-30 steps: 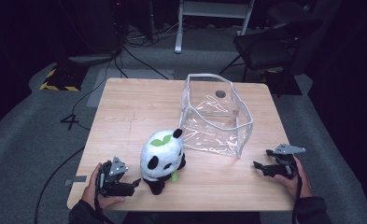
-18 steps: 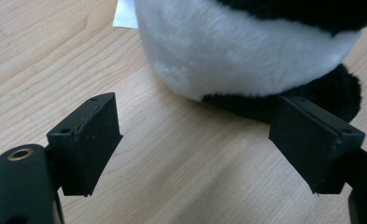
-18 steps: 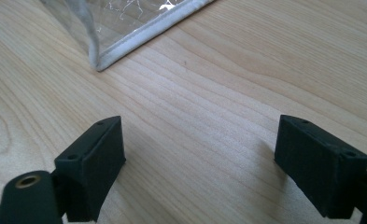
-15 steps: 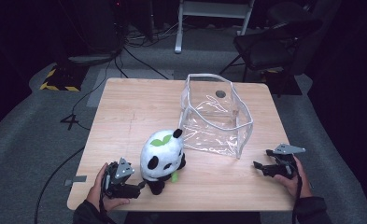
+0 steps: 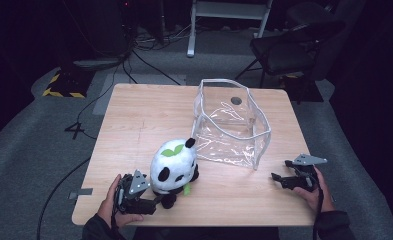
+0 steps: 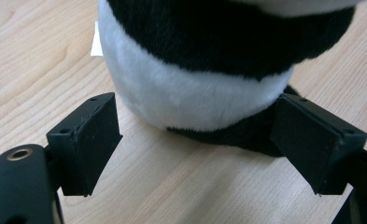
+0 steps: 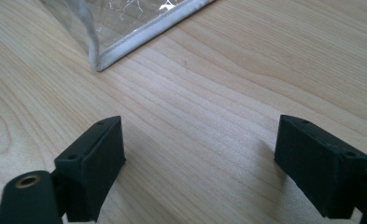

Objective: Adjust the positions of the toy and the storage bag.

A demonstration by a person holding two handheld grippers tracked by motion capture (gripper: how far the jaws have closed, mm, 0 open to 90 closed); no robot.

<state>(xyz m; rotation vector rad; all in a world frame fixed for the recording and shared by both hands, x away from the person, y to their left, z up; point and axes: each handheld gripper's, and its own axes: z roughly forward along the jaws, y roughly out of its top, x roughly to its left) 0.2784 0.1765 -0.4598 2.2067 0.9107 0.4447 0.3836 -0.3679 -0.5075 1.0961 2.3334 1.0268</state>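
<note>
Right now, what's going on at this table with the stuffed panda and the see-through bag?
A person holds a two-jaw gripper in each hand at a light wooden table. The left gripper has its jaws open on either side of the black-and-white plush panda's base, not yet pressing on it. The right gripper rests open on the tabletop beside the clear plastic bag with white edging, which stands open-topped next to the panda.

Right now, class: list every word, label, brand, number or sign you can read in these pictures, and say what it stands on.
No readable text anywhere.
White tag beside the panda plush: shows no legible print.
Clear bag: no print.
Wooden table: no print.
Yellow-black hazard stripes on the floor: a marking, not words.
</note>
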